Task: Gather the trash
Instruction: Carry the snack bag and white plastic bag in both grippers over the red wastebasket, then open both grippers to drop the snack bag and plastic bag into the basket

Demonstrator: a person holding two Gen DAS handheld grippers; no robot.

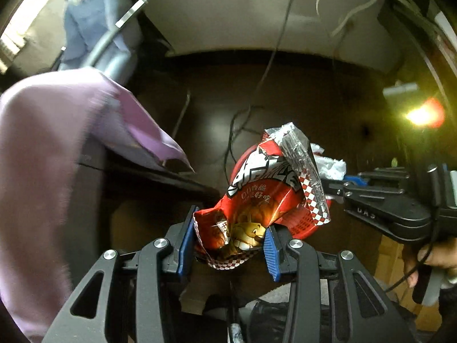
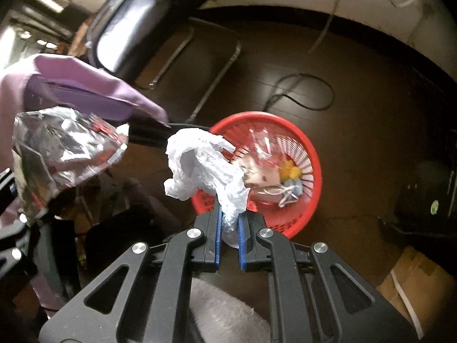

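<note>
My left gripper [image 1: 228, 243] is shut on a crumpled red snack bag [image 1: 257, 200] with a silver lining, which stands up between the blue pads. The same snack bag [image 2: 57, 148] shows its foil side at the left of the right wrist view. My right gripper [image 2: 228, 228] is shut on a crumpled white plastic bag [image 2: 205, 168], held just above the near rim of a red trash basket [image 2: 308, 197] on the dark floor. Several bits of trash lie inside the basket. In the left wrist view the right gripper [image 1: 334, 188] reaches in from the right, and the basket [image 1: 300, 223] is mostly hidden behind the snack bag.
A purple cloth [image 1: 57, 143] hangs over a table edge at the left. A black chair [image 2: 148, 28] with a metal frame stands behind it. Cables [image 2: 300, 91] run over the floor beyond the basket. A cardboard box [image 2: 414, 285] sits at the lower right.
</note>
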